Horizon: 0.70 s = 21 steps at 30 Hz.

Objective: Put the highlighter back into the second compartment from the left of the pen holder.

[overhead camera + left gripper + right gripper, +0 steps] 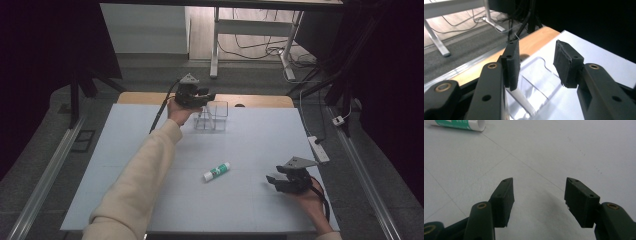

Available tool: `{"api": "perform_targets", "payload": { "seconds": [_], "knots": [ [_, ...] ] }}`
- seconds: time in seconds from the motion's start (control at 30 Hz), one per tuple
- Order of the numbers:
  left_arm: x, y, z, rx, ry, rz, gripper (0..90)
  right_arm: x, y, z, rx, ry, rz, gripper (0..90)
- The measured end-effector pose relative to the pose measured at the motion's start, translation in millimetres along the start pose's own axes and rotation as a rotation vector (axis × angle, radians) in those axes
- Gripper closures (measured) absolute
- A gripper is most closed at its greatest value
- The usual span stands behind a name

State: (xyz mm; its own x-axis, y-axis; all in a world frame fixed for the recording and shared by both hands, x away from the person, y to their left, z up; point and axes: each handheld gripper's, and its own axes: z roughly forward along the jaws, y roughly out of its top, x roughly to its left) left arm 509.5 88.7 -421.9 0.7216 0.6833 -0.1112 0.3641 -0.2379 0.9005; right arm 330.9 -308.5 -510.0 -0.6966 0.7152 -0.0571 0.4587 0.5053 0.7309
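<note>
Hovering at the far edge of the counter (125,165) in the high view, the left tongs (204,96) are standing over a clear plastic holder (212,116) with a thin white stick (199,118) leaning inside; a glue stick (216,171) is lying mid-counter, and the right tongs (276,180) are waiting near the front corner.

Looking along the left tongs (537,63) in the left gripper view, their jaws are parted partway with nothing gripped, the holder (541,82) just below. The stick (522,100) is lying close under one jaw, so any sideways drag is likely to catch it or tip the light holder.

Showing in the right gripper view, the right tongs (539,200) are gaping wide and empty over bare counter (574,150). The glue stick (459,124) is lying well apart, and a careless nudge is liable to set it rolling.
</note>
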Motion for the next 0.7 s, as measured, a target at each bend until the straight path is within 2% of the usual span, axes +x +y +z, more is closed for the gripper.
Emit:
{"api": "perform_targets", "payload": {
  "seconds": [0.37, 0.43, 0.5, 0.6, 0.7],
  "knots": [
    [-23.0, -21.7, -39.3, 0.054, -0.024, 0.077, 54.0, 1.2, 2.7, -0.3, -0.016, 0.016, -0.015, 39.8],
    [-25.4, -26.9, -47.6, 0.059, -0.034, 0.078, 53.4, 1.1, 2.8, -0.4, -0.013, 0.016, -0.019, 39.7],
    [-27.9, -32.8, -55.9, 0.063, -0.032, 0.079, 53.1, 1.0, 2.8, -0.2, -0.015, 0.020, -0.019, 39.7],
    [-33.3, -43.0, -67.0, 0.084, -0.012, 0.104, 52.2, 1.0, 2.7, 0.4, -0.011, 0.019, -0.019, 39.7],
    [-38.3, -54.8, -79.2, 0.099, -0.007, 0.105, 51.6, 1.3, 2.6, 0.8, -0.013, 0.015, -0.021, 39.7]
  ]
}}
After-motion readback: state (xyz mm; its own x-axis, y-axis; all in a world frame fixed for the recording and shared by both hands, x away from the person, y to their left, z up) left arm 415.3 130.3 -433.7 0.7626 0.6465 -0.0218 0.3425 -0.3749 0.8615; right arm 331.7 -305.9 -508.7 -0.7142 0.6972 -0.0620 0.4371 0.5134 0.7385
